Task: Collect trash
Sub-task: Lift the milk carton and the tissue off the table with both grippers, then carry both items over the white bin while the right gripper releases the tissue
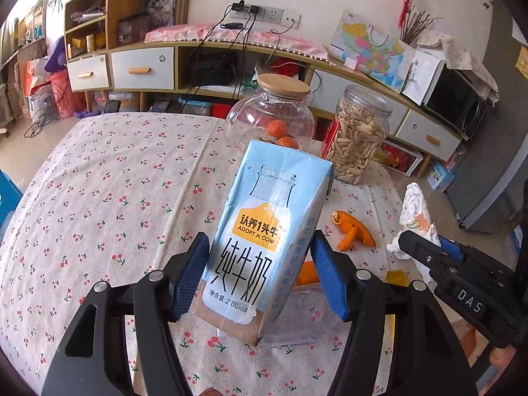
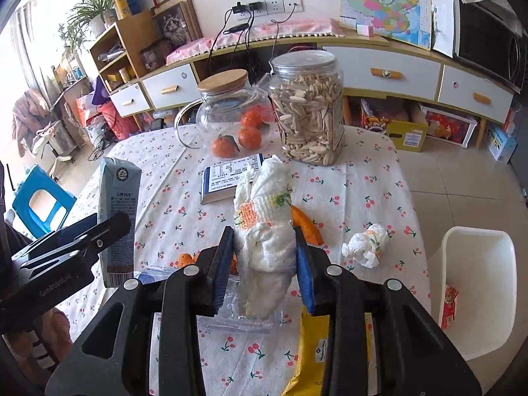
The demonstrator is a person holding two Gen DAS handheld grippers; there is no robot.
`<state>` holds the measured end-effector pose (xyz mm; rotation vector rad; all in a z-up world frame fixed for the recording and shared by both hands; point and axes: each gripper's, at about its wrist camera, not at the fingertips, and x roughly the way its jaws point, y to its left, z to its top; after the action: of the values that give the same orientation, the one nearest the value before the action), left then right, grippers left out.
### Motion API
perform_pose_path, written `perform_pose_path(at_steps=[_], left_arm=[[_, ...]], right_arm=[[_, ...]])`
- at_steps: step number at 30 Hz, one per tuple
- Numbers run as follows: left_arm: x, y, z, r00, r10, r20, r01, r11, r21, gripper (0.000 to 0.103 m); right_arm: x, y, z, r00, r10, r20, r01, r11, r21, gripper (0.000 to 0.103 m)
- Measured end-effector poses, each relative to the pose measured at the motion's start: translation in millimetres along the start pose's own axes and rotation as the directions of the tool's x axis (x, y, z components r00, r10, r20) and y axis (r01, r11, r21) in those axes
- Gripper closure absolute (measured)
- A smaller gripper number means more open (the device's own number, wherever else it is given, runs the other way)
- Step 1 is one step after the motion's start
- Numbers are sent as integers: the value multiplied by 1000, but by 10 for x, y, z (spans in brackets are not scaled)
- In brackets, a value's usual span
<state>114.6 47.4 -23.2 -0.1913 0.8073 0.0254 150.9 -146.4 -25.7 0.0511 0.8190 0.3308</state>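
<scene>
While both tools are up over the cherry-print surface, each has something pinched. Left tongs: blue pads closed on one pale blue milk carton, tilted, lifted off the cloth, gripped at its lower half. Same carton shows at far left in the right wrist view, with the left tool's black arm across it. Right tongs: pads clamped on one big crumpled white tissue wad with orange and yellow print, held upright between the pads and sticking out ahead of them.

Trash on the cloth, counted:
- 1 smaller tissue ball, right of the right tongs, apart from them.
- Orange peel: 1 long piece just beside the right pad, partly behind the wad; more bits left of the left pad, count unclear.
- 1 yellow wrapper under the right tongs' right arm.
- Clear plastic wrap below the held wad.
- 1 flat blue-edged carton lying ahead of the right tongs.

Farther ahead: 1 glass jug with wooden lid, 3 tangerines inside; touching or just beside it, 1 plastic jar of seeds. 1 white bin on the floor, far right of the right tongs, red wrapper inside.
</scene>
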Motion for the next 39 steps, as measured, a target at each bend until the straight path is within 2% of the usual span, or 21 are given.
perform_pose_path(at_steps=[4, 10, 21, 28, 34, 39], left_arm=[[-33, -1, -5, 999, 19, 28, -19, 1000, -7, 40], [-102, -30, -16, 996, 41, 75, -41, 999, -12, 40], [-247, -195, -13, 984, 70, 164, -69, 998, -13, 40], [-317, -421, -39, 979, 64, 195, -65, 998, -2, 40], [-333, -648, -64, 980, 28, 196, -26, 1000, -16, 40], [-330, -918, -82, 981, 3, 191, -7, 1000, 18, 40]], right_arm=[[-61, 63, 2, 996, -43, 73, 45, 999, -27, 70], [-189, 111, -2, 980, -101, 172, 111, 993, -48, 70], [-354, 31, -4, 947, -182, 264, 193, 981, -18, 70], [-537, -82, -40, 913, -258, 315, 271, 963, 0, 70], [-722, -278, -78, 880, -326, 346, 334, 942, 36, 69], [-851, -554, -128, 849, -407, 339, 402, 911, 87, 69]])
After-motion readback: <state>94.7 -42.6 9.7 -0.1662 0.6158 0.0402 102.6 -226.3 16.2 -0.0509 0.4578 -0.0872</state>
